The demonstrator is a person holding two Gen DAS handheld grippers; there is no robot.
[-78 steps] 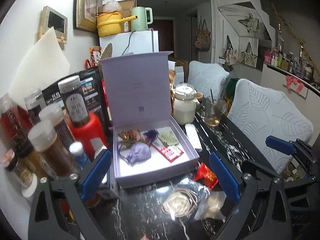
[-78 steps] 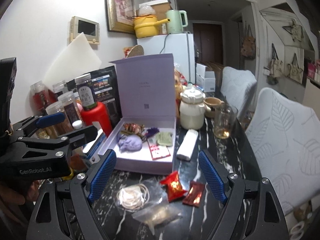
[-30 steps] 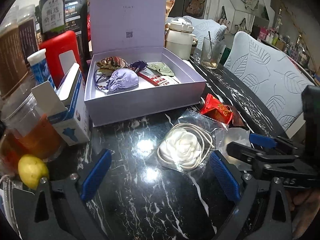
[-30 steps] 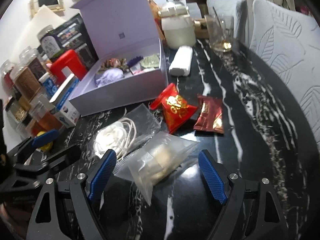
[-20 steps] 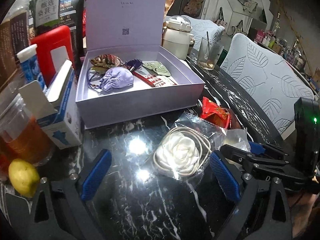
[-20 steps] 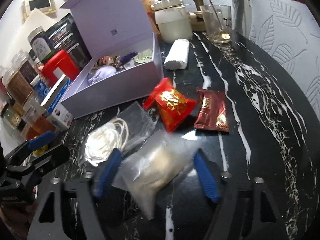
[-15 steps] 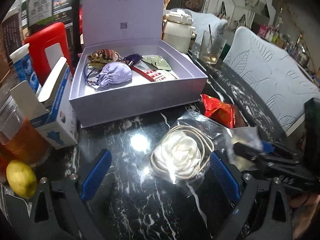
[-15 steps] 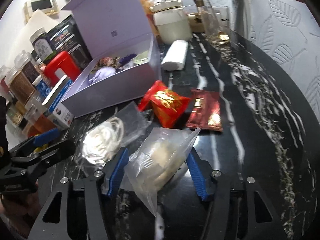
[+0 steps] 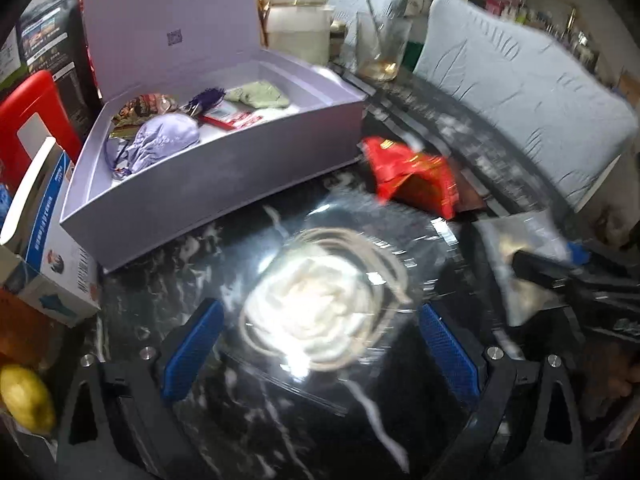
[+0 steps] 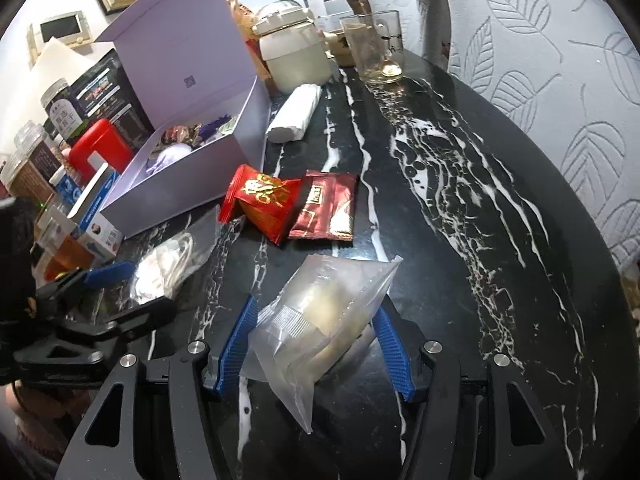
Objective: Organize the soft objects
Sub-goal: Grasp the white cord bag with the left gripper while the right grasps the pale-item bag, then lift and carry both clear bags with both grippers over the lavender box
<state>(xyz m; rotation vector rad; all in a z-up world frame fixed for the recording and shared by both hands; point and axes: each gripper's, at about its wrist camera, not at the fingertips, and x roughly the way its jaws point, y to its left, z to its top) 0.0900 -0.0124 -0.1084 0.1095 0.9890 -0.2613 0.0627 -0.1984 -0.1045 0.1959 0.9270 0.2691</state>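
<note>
Your right gripper [image 10: 314, 344] pinches the cloudy bag [image 10: 320, 320], clear only in its view; your left gripper [image 9: 320, 344] straddles the flower bag [image 9: 320, 312], fingers wide.

Little can be read. The dark red sachet [image 10: 326, 207] bears a small white label that looks like "Kret", though this is uncertain. The red packet [image 10: 262, 200] carries gold characters, too small to read. The box lid [image 10: 188, 80] has a QR code; the jar [image 10: 64, 114] has illegible Chinese characters.

left tool [image 9: 320, 344] open, straddling bagged white flower [image 9: 316, 312]
</note>
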